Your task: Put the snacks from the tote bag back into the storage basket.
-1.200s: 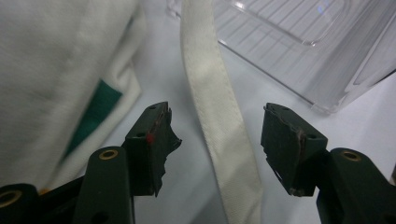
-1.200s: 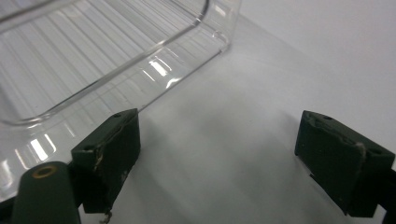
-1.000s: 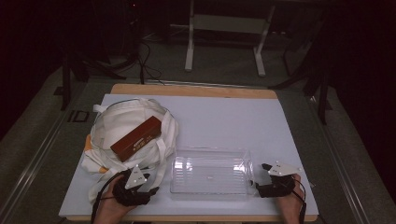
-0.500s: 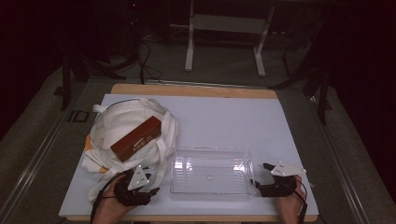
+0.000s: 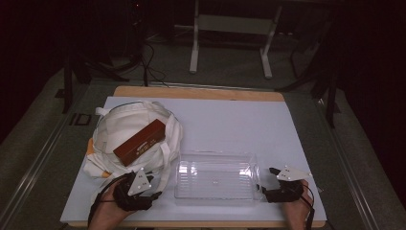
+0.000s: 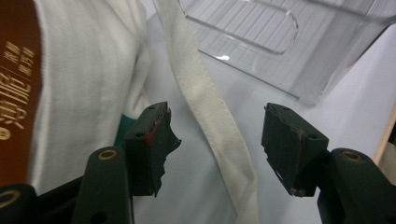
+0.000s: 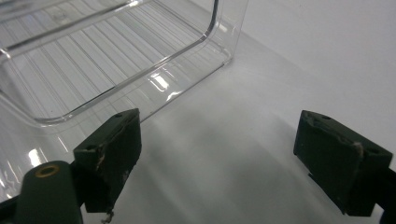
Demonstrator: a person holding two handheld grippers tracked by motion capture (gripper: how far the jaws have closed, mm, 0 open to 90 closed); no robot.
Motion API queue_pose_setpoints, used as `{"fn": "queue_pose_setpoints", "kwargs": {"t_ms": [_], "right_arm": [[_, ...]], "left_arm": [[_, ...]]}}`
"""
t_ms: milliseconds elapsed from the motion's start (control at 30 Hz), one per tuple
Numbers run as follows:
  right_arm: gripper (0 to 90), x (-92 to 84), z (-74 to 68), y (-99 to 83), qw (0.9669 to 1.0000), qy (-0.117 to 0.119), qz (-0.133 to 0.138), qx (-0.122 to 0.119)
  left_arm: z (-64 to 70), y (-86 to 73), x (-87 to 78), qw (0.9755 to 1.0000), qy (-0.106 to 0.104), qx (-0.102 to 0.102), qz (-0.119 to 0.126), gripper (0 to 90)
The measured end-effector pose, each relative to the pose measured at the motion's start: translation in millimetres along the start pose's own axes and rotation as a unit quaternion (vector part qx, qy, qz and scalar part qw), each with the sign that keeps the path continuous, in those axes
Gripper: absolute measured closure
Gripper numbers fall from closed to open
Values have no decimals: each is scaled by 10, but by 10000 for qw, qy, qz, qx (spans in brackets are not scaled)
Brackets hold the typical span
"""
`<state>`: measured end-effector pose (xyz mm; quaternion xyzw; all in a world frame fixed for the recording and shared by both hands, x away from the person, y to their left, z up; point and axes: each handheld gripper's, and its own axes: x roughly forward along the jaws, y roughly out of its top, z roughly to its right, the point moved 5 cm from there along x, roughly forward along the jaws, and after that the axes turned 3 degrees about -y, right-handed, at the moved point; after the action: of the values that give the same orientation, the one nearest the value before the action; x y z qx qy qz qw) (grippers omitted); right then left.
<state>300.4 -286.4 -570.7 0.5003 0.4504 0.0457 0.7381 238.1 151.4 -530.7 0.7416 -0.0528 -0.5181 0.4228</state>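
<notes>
A white cloth bag lies at the table's left with a brown oblong box on top of it. A clear plastic tray stands empty at front centre. My left gripper rests at the bag's near edge. In the left gripper view its jaws stand apart around a white bag strap without touching it, and the brown box is at the far left. My right gripper sits beside the tray's right end, open, with nothing but bare table between its jaws.
A white sheet covers the wooden table, whose far edge shows behind it. Beyond are a dark floor, cables and a metal stand. The tray's corner lies close ahead of the right jaws.
</notes>
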Motion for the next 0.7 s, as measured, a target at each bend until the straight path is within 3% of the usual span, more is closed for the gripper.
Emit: {"fn": "queue_pose_setpoints", "kwargs": {"t_ms": [367, 533, 700], "right_arm": [[150, 4, -8, 0, 10000, -6, -21, -39], [150, 5, -10, 0, 10000, -8, -16, -45], [150, 7, -13, -1, 10000, -11, -33, -53]], "left_arm": [[-56, 95, -156, 9998, -80, 173, -26, 424], [-107, 146, -237, 9997, -71, 188, 104, 428], [-161, 209, -342, 9995, 52, 255, 174, 428]]}}
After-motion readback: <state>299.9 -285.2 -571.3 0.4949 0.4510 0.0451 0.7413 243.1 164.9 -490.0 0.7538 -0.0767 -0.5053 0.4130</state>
